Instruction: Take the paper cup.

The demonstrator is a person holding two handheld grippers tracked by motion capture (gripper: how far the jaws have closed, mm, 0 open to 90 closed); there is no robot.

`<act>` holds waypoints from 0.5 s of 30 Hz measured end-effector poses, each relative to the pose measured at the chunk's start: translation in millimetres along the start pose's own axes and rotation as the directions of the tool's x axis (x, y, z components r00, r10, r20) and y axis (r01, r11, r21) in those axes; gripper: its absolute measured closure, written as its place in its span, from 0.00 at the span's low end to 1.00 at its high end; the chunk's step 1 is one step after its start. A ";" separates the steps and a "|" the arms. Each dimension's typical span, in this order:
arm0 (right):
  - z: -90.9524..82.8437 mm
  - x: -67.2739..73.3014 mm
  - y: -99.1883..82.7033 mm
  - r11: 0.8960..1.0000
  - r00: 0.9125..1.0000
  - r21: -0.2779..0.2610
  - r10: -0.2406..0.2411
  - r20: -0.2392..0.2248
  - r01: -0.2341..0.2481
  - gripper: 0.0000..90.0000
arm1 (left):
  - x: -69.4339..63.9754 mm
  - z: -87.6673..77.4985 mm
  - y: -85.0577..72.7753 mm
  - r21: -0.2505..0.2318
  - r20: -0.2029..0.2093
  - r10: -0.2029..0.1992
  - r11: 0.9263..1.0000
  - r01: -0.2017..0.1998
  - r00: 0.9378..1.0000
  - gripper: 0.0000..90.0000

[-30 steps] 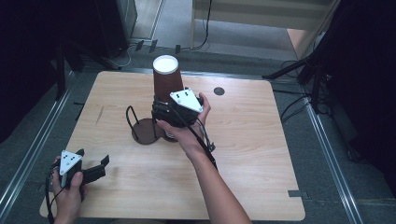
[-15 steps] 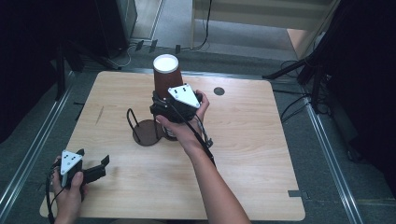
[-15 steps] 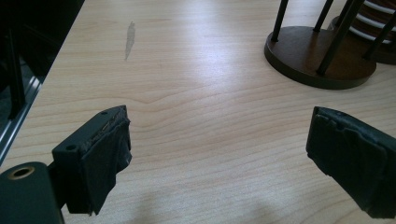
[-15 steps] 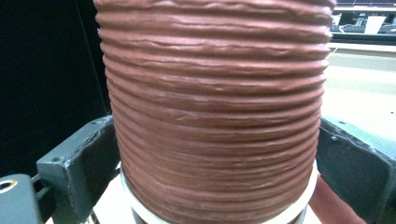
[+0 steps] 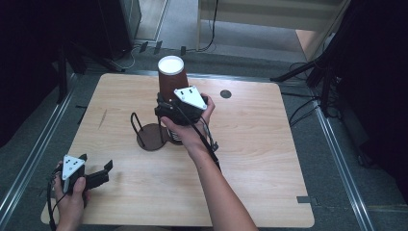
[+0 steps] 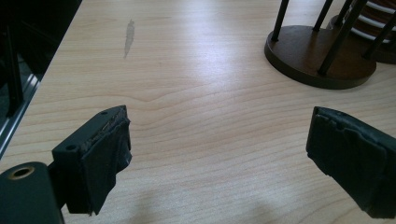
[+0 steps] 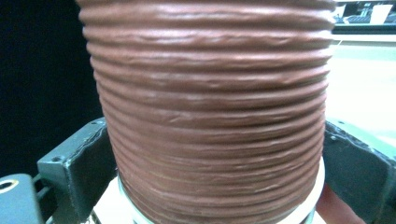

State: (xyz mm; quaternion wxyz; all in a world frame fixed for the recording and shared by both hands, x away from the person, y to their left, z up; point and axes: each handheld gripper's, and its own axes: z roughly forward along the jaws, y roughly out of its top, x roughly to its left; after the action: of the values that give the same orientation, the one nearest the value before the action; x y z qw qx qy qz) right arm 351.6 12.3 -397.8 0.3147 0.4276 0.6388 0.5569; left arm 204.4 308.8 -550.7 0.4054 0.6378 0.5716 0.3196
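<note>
Right gripper view, ribbed cup [image 7: 212, 116] clamped (rim white [image 5: 171, 64] overhead)

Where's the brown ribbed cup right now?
In the high view the brown ribbed cup sits mid-table toward the far edge, clamped in the right gripper, just right of and above the dark wire stand.
</note>
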 end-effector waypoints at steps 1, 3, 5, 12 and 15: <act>-0.3 -0.8 0.6 1.000 1.000 0.000 0.012 -0.005 -0.012 0.05 | 0.1 0.0 0.0 0.000 0.001 0.001 1.000 -0.001 1.000 0.08; -0.6 -1.1 1.2 1.000 0.999 -0.002 0.031 -0.005 -0.031 0.05 | 0.0 0.3 0.1 -0.004 0.002 -0.001 1.000 0.001 1.000 0.08; -0.6 -0.3 0.6 1.000 1.000 -0.012 0.021 0.002 -0.021 0.05 | 0.1 0.6 0.2 -0.003 0.003 0.000 1.000 0.000 1.000 0.08; -0.2 0.9 1.1 1.000 1.000 -0.019 0.015 0.005 -0.015 0.06 | 0.5 1.1 0.4 -0.004 0.009 -0.004 1.000 0.004 1.000 0.08; -0.8 0.6 1.5 1.000 1.000 -0.022 0.017 0.004 -0.017 0.06 | 0.4 1.4 0.6 -0.003 0.010 -0.002 1.000 0.002 1.000 0.08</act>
State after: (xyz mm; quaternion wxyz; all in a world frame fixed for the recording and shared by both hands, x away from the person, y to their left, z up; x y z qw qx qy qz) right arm 350.9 12.5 -396.1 0.3157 0.4308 0.6284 0.5656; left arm 205.9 309.0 -550.8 0.4096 0.6383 0.5696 0.3168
